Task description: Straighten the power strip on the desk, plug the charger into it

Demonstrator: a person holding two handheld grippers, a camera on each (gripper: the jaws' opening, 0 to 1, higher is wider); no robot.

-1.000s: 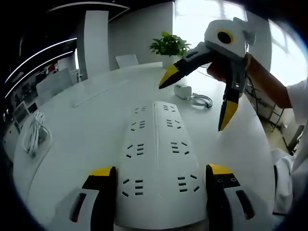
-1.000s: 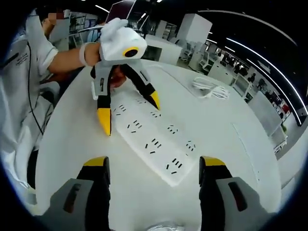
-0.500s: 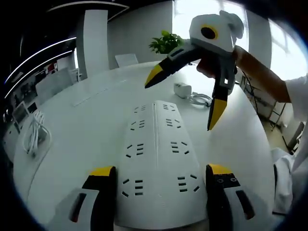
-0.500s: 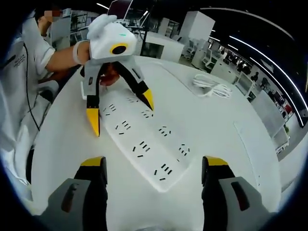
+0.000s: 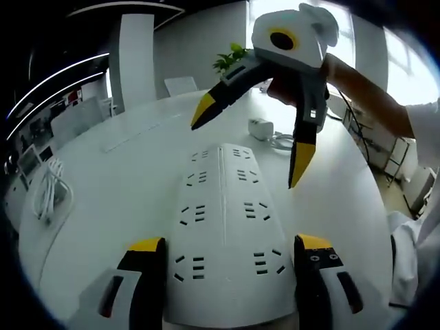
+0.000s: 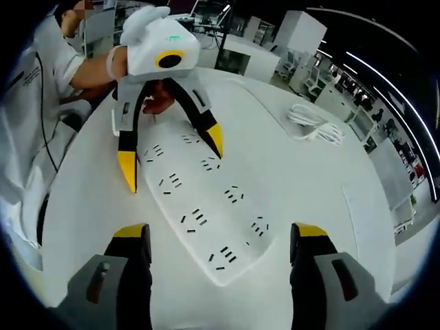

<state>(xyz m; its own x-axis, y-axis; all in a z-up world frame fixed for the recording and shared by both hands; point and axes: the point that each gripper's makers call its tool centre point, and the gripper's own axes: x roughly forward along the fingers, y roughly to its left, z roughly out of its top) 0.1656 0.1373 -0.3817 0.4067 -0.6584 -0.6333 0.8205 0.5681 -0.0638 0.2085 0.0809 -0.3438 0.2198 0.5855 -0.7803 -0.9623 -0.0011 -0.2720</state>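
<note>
Both claws gape wide: left claw (image 5: 223,251) straddles the power strip (image 5: 223,227), right claw (image 6: 216,237) empty.

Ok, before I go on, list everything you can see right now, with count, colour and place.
Power strip: one, white, flat on the desk, both grippers' fingers straddling its ends.
Charger: one, white, on the desk beyond the strip's far end in the left gripper view.
Charger cable: one, white, coiled beside the charger.
Bundled cord: one, white, on the desk off to the side.
Desk: one, white, round-edged.
Plant: one, green, past the desk's far edge.
Left gripper: one, white with yellow-tipped black fingers, open over the strip.
Right gripper: one, same colours, open over the other end.
</note>
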